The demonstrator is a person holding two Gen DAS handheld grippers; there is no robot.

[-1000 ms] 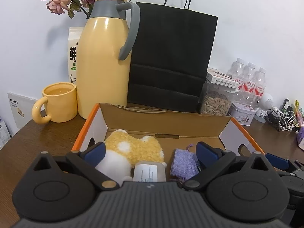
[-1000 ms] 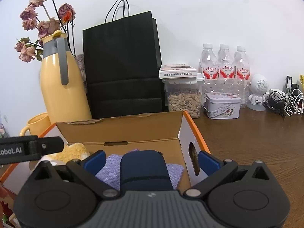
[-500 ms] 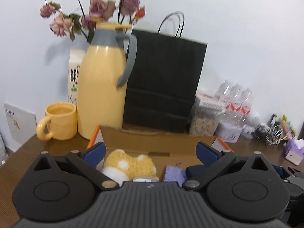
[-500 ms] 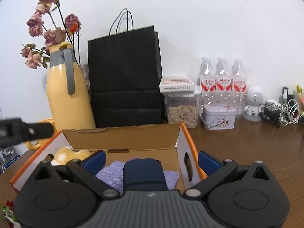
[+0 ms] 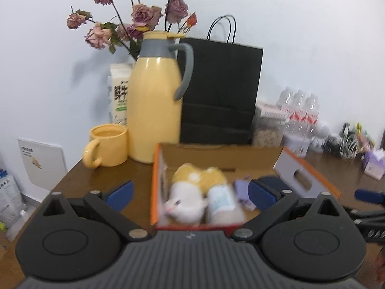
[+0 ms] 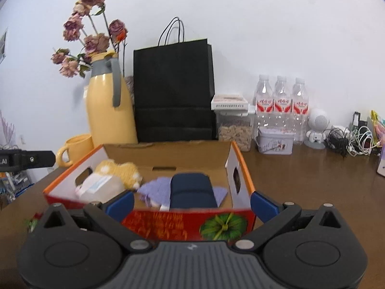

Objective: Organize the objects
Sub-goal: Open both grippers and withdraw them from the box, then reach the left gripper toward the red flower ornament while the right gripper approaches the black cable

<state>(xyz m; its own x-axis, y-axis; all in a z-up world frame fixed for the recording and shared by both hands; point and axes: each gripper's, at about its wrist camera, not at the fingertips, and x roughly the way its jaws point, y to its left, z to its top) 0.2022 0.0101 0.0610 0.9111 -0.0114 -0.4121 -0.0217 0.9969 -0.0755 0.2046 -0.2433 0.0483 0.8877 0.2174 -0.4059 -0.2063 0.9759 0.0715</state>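
Observation:
An open cardboard box [image 5: 216,153] with orange rims stands on the brown table; it also shows in the right wrist view [image 6: 166,154]. Inside lie a yellow and white plush toy [image 5: 192,187], a pale bottle with a label [image 5: 222,204], a purple knitted pouch [image 6: 156,189] and a dark blue case [image 6: 191,190]. My left gripper [image 5: 190,193] is open and empty, held in front of the box's left corner. My right gripper [image 6: 191,204] is open and empty, in front of the box's red printed front wall [image 6: 187,224].
Behind the box stand a yellow thermos [image 5: 155,110], a yellow mug [image 5: 108,145], a milk carton [image 5: 119,94], dried roses [image 5: 134,21] and a black paper bag [image 5: 219,94]. To the right are a seed jar [image 6: 234,130], a tin [image 6: 275,142], water bottles [image 6: 281,106] and tangled cables [image 6: 353,139].
Both grippers have pulled back and up from inside the box, so its front wall now shows. The left gripper has also shifted to the left. Both stay open.

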